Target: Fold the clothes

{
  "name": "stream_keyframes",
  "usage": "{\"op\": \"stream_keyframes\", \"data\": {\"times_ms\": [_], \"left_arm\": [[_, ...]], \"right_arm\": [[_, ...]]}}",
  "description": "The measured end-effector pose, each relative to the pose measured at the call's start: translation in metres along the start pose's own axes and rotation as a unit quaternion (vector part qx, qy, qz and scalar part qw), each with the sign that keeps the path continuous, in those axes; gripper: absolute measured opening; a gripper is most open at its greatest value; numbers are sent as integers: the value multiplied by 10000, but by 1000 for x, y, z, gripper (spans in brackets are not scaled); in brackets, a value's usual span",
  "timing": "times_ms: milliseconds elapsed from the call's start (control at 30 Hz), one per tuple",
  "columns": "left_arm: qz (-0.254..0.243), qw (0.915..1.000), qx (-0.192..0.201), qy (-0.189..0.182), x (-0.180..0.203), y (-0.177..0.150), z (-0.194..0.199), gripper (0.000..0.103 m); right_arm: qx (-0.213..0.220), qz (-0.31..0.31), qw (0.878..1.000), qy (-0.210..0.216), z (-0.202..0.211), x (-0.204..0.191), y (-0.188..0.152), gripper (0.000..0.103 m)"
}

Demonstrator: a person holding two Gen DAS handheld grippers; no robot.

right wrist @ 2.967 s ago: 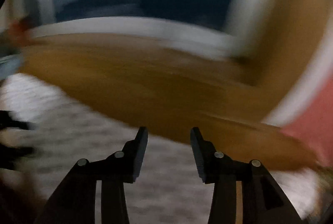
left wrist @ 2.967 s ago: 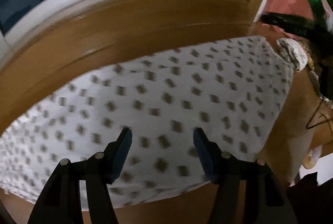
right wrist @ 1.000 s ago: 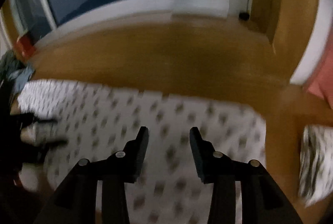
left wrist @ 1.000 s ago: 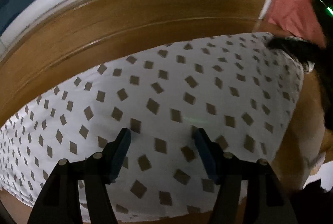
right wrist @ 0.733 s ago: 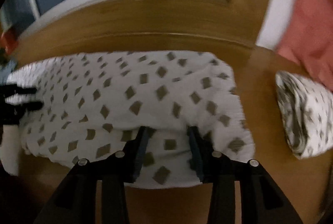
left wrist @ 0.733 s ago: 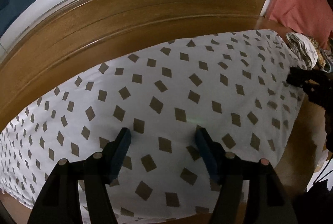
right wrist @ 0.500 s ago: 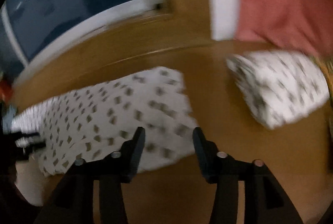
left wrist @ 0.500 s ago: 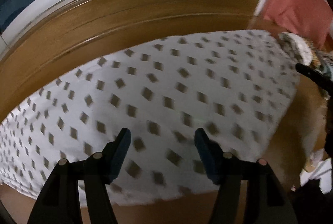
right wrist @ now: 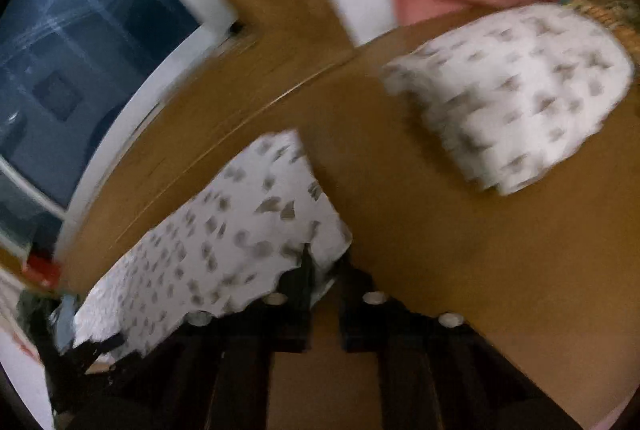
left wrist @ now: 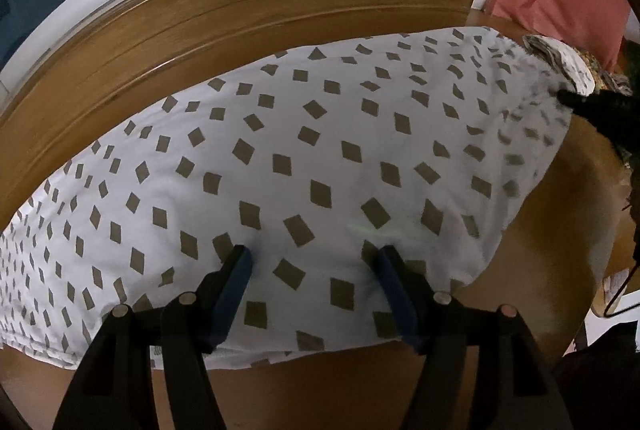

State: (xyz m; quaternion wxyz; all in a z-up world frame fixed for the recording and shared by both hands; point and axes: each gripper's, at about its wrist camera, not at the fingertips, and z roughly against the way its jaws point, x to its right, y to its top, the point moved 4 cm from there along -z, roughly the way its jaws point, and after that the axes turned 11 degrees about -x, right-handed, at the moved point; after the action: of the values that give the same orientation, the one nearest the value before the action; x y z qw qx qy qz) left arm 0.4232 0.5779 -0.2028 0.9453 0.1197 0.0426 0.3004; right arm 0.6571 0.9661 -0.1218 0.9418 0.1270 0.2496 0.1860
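Closing on the right-hand corner of the white patterned cloth (right wrist: 224, 242), the right gripper (right wrist: 324, 270) has its jaws nearly together with the cloth's edge between them, though blur hides whether the pads truly press. The left gripper (left wrist: 312, 270) hovers with its jaws wide over the cloth's near edge, pinching nothing. The cloth lies spread flat on the wooden table (left wrist: 560, 198), with a folded stack (right wrist: 516, 102) well apart to the right. Thin, limp and light, it should sag unless taken by corners or hem
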Motion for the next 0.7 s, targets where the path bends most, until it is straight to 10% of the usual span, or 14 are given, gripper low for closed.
{"op": "stream_keyframes", "data": {"times_ms": [233, 433, 700], "left_arm": [[28, 9999, -56, -117, -5, -2, 13, 63], [536, 9981, 10, 317, -55, -17, 33, 62], [840, 9958, -246, 285, -90, -55, 34, 64]], "right_arm": [[-193, 423, 9979, -455, -13, -3, 3, 10], [591, 957, 9838, -1397, 39, -30, -1, 46], [100, 1862, 9822, -217, 0, -110, -37, 49]]}}
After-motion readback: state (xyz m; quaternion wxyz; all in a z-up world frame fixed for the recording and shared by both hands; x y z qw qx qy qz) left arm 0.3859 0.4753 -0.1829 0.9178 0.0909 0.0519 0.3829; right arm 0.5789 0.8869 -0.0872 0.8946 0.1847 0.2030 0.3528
